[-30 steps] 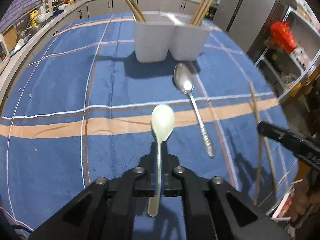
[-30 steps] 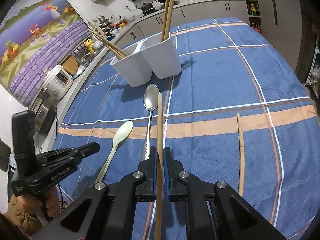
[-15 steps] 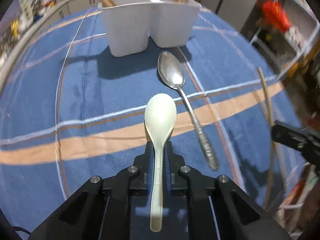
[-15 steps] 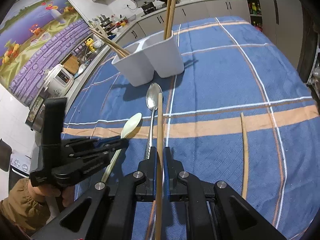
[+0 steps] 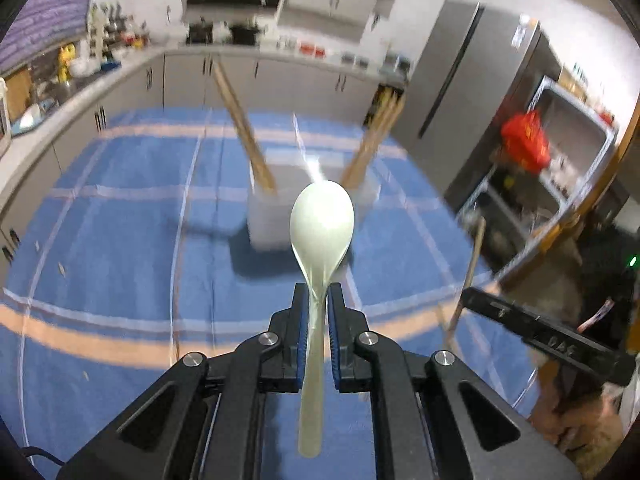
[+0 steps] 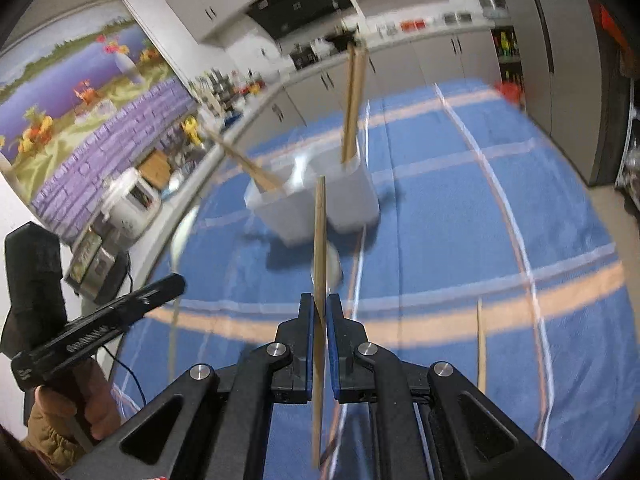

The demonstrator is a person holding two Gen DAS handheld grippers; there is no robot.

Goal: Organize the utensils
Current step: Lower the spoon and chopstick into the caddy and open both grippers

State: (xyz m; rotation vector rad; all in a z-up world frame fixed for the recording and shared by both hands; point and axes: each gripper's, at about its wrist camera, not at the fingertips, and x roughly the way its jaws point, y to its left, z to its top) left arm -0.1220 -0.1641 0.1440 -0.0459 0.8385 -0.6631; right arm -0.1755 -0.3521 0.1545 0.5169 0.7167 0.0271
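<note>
Spoon [image 5: 321, 224] sits clamped in your left gripper [image 5: 318, 300], pale plastic, bowl fwd and up, handle running back between the blue pads [image 5: 303, 332] toward the camera. It's off the cloth, in the air, w/ its bowl overlapping the white holder [image 5: 272, 216] in the left wrist view. Your right gripper [image 6: 319, 308] is clenched on a wooden chopstick [image 6: 319, 240], which runs straight fwd from the jaws, tip pointing at the holder [image 6: 296, 208] in the right wrist view.

Holder stands upright on the blue checked tablecloth [image 5: 120, 220] at the far middle of the table, two compartments side by side. Chopsticks lean out of each: one bunch [image 5: 244, 136] tilts left from the left compartment, another [image 5: 372, 140] tilts right from the right one. Both views are motion-blurred, so exact count per compartment can't be told.

Metal spoon [image 6: 334, 264] lies on the cloth just near of the holder, mostly hidden behind your held chopstick. One more chopstick [image 6: 482, 344] lies flat on the cloth at the right, well apart from the holder. Your left gripper also shows at the left edge of the right wrist view [image 6: 100, 320], hand [image 6: 80, 412] wrapped round its grip. Kitchen counters and a fridge [image 5: 472, 80] sit far behind.
</note>
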